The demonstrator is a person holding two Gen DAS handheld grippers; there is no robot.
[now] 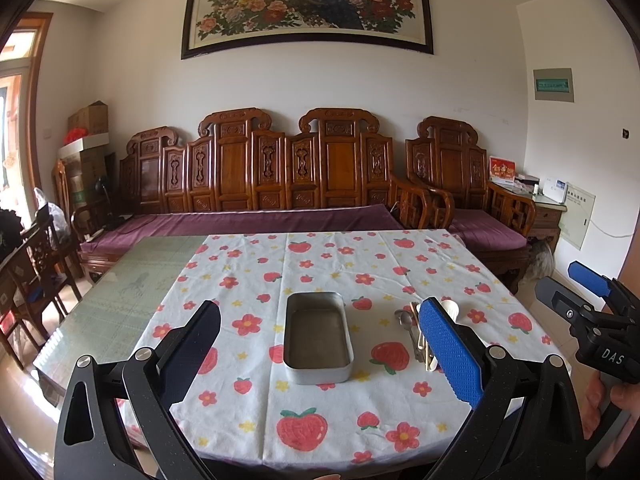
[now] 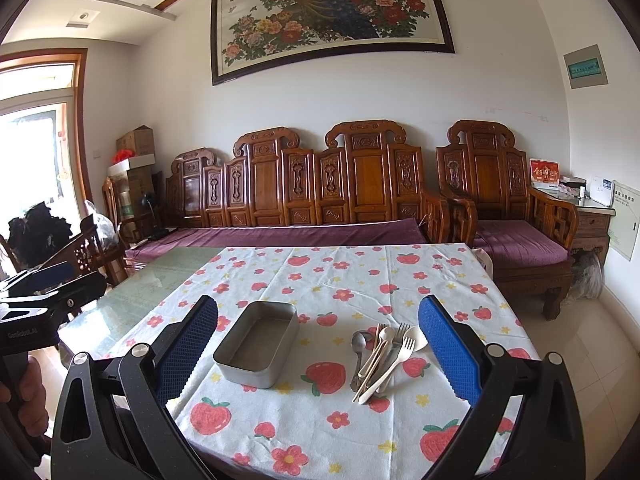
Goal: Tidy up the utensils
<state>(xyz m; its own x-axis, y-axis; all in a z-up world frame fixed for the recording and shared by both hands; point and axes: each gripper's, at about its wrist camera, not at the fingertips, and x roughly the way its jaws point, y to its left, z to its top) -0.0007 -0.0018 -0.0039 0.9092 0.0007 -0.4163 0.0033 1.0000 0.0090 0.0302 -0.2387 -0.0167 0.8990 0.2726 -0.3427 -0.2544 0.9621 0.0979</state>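
I judge that the task is at its very beginning, because nothing is sorted yet. The metal tray (image 2: 256, 350) stands on the surface (image 2: 320, 432), on the strawberry cloth (image 2: 360, 280), and I can see no utensil in it. All the utensils (image 2: 380, 356) lie in one loose pile just beside the tray, on its right side, touching and crossing each other. In the pile I can make out a metal spoon (image 2: 358, 342), a pale fork (image 2: 394, 364), a pale spoon (image 2: 380, 346) and a darker metal fork (image 2: 396, 338); thin sticks under them may be chopsticks, but I cannot say for sure.

My right gripper (image 2: 318, 350) hangs above the near part of the surface with the fingers spread wide, and it has hold of nothing. The pile shows between its fingers, nearer the right one. My left gripper (image 1: 320, 350) is also opened wide and has nothing in it; the tray sits between its fingers in the left wrist view, and the right finger hides part of the pile there.

So every piece is left to do: each utensil must be lifted from the pile and laid into the tray. I think the crossed handles will make the first pick a little difficult, since one piece can drag another with it.
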